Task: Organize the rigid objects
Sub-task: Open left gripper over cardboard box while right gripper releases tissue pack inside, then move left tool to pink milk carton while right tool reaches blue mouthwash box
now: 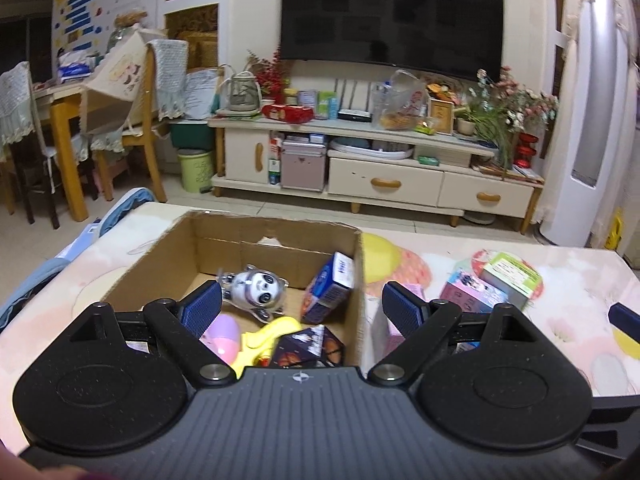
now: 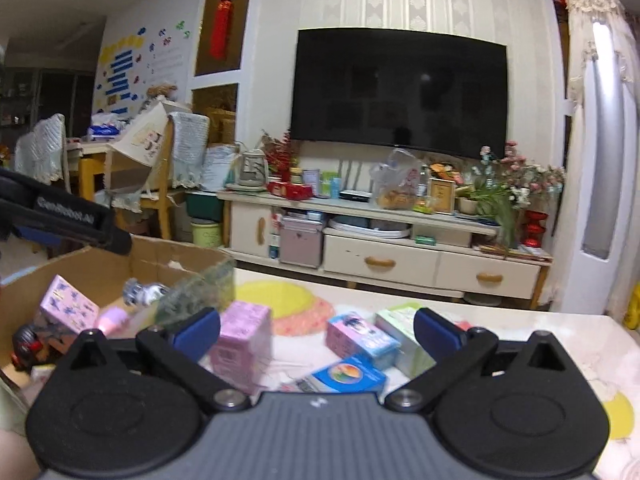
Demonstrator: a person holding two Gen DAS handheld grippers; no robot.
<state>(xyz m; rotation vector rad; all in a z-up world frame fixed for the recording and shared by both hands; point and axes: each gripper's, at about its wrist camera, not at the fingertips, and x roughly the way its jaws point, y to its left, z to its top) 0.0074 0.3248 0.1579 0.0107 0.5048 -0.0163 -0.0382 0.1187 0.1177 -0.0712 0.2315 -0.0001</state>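
Sorting under way: left tool spread empty over the part-filled cardboard box, right tool spread empty above the worktop's small cartons, pink carton likely next to be pinched.

Brown cardboard box holding a white-and-black panda figure, a blue carton with orange print, a lilac egg-shaped toy and a yellow toy. Table pale pink with a yellow-and-orange floral pattern. Beside the box: pink boxes, a blue carton with a rainbow disc. Fingers blue-padded on black.
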